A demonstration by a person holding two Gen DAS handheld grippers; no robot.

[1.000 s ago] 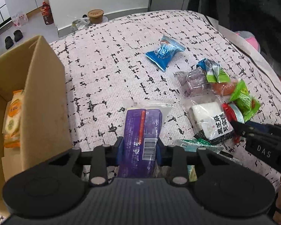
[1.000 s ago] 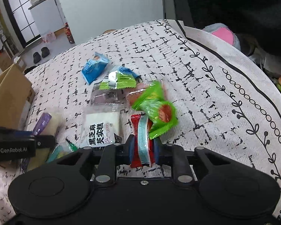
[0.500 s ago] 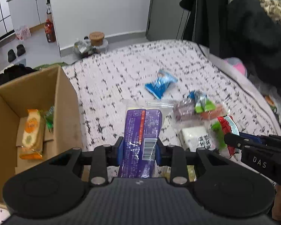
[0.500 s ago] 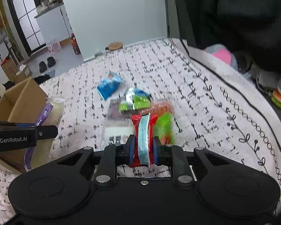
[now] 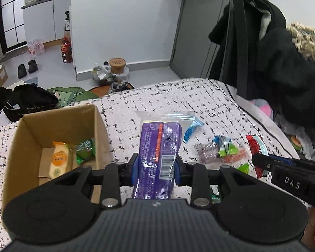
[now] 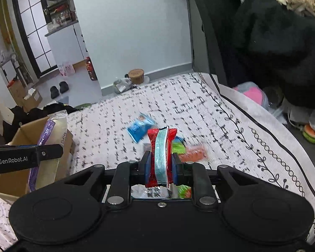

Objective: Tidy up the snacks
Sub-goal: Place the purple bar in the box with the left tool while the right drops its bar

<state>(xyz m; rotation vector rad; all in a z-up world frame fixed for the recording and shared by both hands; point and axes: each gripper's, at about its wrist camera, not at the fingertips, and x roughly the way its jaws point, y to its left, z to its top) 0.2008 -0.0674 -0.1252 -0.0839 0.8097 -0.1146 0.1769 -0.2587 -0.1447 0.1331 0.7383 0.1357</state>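
My left gripper [image 5: 156,168] is shut on a purple snack pack [image 5: 158,145] and holds it in the air beside the open cardboard box [image 5: 58,121]. The box holds an orange-labelled packet [image 5: 59,160] and a green packet [image 5: 85,150]. My right gripper [image 6: 160,166] is shut on a red snack pack with a pale blue stripe [image 6: 161,153], lifted above the bed. It shows at the right of the left wrist view [image 5: 257,149]. Loose snacks lie on the bed: a blue packet [image 6: 139,126], a green one [image 6: 178,146] and an orange one [image 6: 194,152].
The bed has a white cover with black marks [image 5: 178,98]. Dark coats [image 5: 273,63] hang at the right. Clothes [image 5: 29,99], slippers [image 5: 27,68], a bottle [image 5: 66,50] and a lidded jar [image 5: 117,65] sit on the floor beyond the bed.
Both grippers have risen from the bed with their packs held. The left one now looks down into the box, and the loose snacks lie farther below.
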